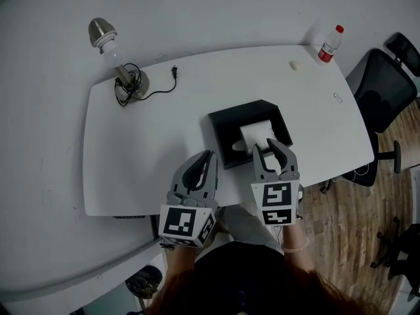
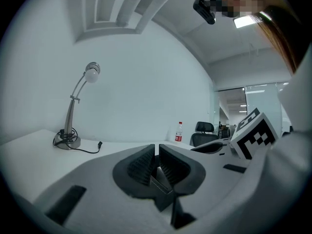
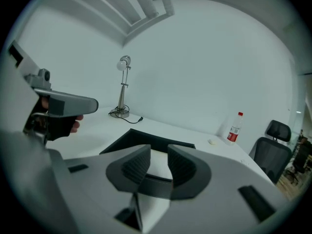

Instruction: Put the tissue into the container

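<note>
1. The right claw (image 1: 269, 148) is held with its jaws narrowed but still apart. Nothing is seen pinched between them.
2. It is poised over the container's (image 1: 222, 122) near wall.
3. The tissue (image 1: 257, 134) lies inside the container, just ahead of and below that claw.
4. The left claw (image 1: 209, 155) is closed and empty, beside the container's near-left corner. The right claw is judged nearer the tissue.
</note>
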A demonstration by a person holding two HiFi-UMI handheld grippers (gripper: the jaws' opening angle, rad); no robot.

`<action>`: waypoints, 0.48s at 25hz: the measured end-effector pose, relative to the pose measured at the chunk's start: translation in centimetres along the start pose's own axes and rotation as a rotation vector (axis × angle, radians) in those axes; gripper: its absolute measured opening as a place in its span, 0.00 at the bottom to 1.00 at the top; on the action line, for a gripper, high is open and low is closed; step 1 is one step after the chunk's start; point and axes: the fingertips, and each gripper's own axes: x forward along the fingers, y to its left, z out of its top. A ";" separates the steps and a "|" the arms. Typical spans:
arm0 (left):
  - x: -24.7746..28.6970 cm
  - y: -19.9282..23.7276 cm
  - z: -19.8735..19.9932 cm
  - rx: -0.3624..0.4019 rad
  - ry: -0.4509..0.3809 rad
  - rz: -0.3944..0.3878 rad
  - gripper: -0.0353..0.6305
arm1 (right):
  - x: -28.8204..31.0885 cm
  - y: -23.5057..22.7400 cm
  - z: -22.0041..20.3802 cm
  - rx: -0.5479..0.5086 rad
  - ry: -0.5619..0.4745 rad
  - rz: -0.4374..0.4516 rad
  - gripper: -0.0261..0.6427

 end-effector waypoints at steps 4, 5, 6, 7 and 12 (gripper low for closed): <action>-1.4 -0.3 0.4 0.014 -0.014 0.012 0.12 | -1.6 0.5 0.6 -0.010 -0.034 -0.009 0.19; -1.8 -0.5 0.6 0.018 -0.018 0.013 0.12 | -2.1 0.5 0.8 -0.013 -0.044 -0.013 0.17; -2.2 -0.7 0.7 0.021 -0.022 0.014 0.12 | -2.5 0.6 0.9 -0.017 -0.053 -0.017 0.17; -2.6 -0.9 0.9 0.024 -0.027 0.014 0.12 | -3.0 0.7 1.1 -0.020 -0.063 -0.020 0.16; -4.8 -2.0 1.1 0.034 -0.044 0.011 0.12 | -5.3 1.6 2.0 -0.036 -0.114 -0.029 0.13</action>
